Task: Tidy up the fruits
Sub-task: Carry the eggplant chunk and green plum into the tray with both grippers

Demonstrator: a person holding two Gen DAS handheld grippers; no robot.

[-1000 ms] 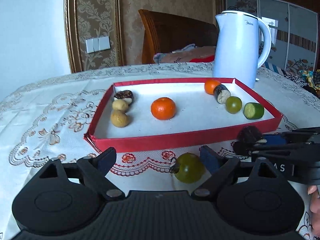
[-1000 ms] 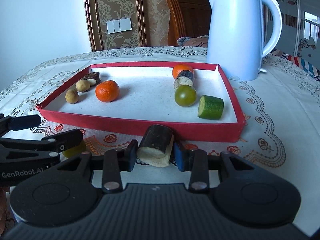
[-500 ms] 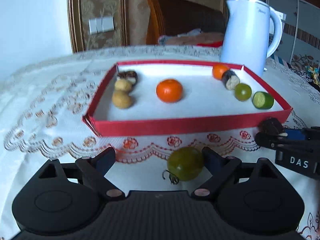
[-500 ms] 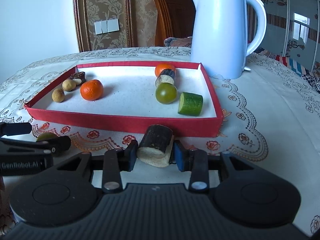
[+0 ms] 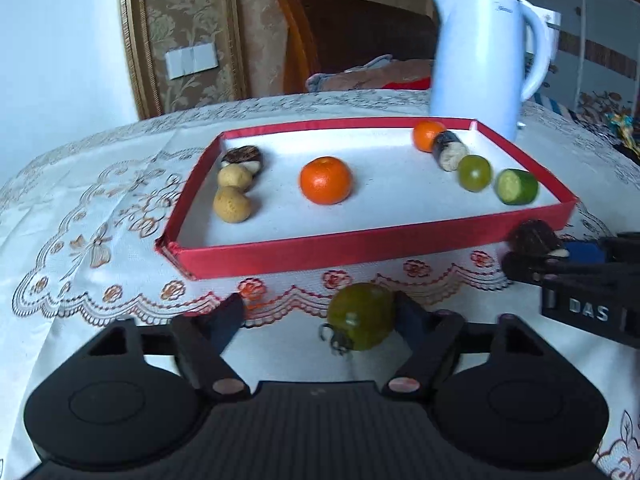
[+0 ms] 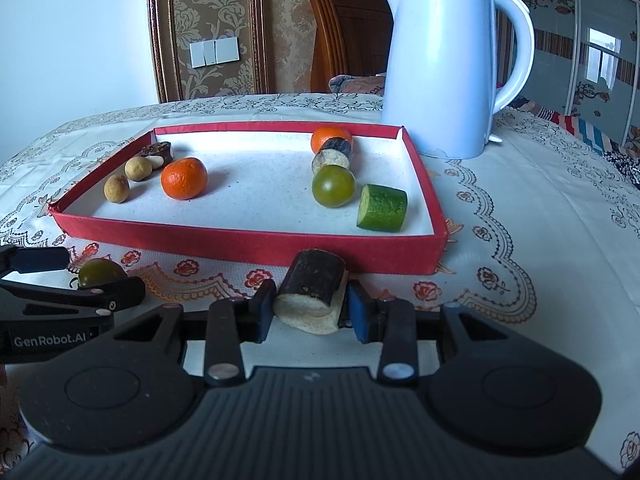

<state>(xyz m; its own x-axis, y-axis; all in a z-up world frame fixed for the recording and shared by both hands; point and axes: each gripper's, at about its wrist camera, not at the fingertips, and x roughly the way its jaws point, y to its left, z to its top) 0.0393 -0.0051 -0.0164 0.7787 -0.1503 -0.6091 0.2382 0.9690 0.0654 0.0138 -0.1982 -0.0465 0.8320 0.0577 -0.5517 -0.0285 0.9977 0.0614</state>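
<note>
On the lace tablecloth in front of the red tray (image 5: 360,248) lies a green tomato (image 5: 362,316). My left gripper (image 5: 318,308) is around it with its jaws closing. The right finger touches the tomato and the left finger (image 5: 228,316) stands apart from it. My right gripper (image 6: 311,296) is shut on a dark-skinned chunk with pale flesh (image 6: 314,284), held just before the red tray's (image 6: 240,246) front wall. The tray holds two mandarins (image 5: 326,180), two tan round fruits (image 5: 232,204), a green tomato (image 6: 333,185), a cucumber piece (image 6: 382,208) and dark chunks.
A white electric kettle (image 6: 440,68) stands behind the tray's far right corner. A wooden chair (image 5: 352,40) with cloth on it is beyond the table. The right gripper (image 5: 560,260) reaches into the left wrist view at the right edge. Bare tablecloth spreads on both sides of the tray.
The left gripper's fingers have drawn closer together around the green tomato, the right one now against it. The right gripper still holds the dark chunk in the same spot.
</note>
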